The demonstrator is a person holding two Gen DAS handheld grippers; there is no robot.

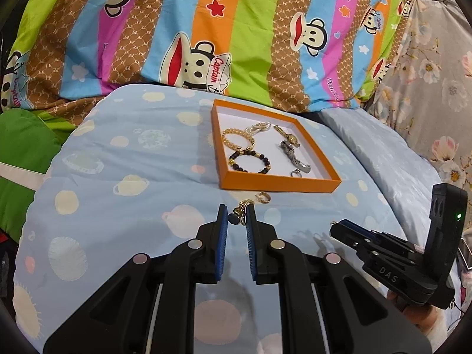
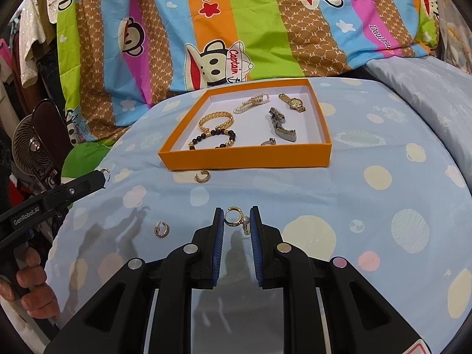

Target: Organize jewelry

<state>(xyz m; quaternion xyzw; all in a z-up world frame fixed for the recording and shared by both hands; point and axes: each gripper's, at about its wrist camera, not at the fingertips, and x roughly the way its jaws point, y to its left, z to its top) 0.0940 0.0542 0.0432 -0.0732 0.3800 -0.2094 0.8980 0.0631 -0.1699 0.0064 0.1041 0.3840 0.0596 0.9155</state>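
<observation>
An orange tray (image 1: pixel 280 183) (image 2: pixel 244 155) on the blue bedspread holds bracelets, two watches and a small ring. My left gripper (image 1: pixel 237 215) has its pads close around a small gold earring (image 1: pixel 240 210); in the right wrist view its tip (image 2: pixel 98 178) carries a small hoop (image 2: pixel 105 172). My right gripper (image 2: pixel 237 219) has its pads close around a gold hoop earring with a pearl (image 2: pixel 236 217); in the left wrist view its tip (image 1: pixel 336 227) looks shut. A gold earring (image 1: pixel 263 197) (image 2: pixel 202 176) lies before the tray. Another earring (image 2: pixel 162 230) lies left of my right gripper.
A striped cartoon-monkey blanket (image 1: pixel 206 29) is heaped behind the tray. A green cushion (image 1: pixel 23 153) lies at the left. A small fan (image 2: pixel 32 144) and hanging clothes stand at the far left. A floral curtain (image 1: pixel 427 88) hangs at the right.
</observation>
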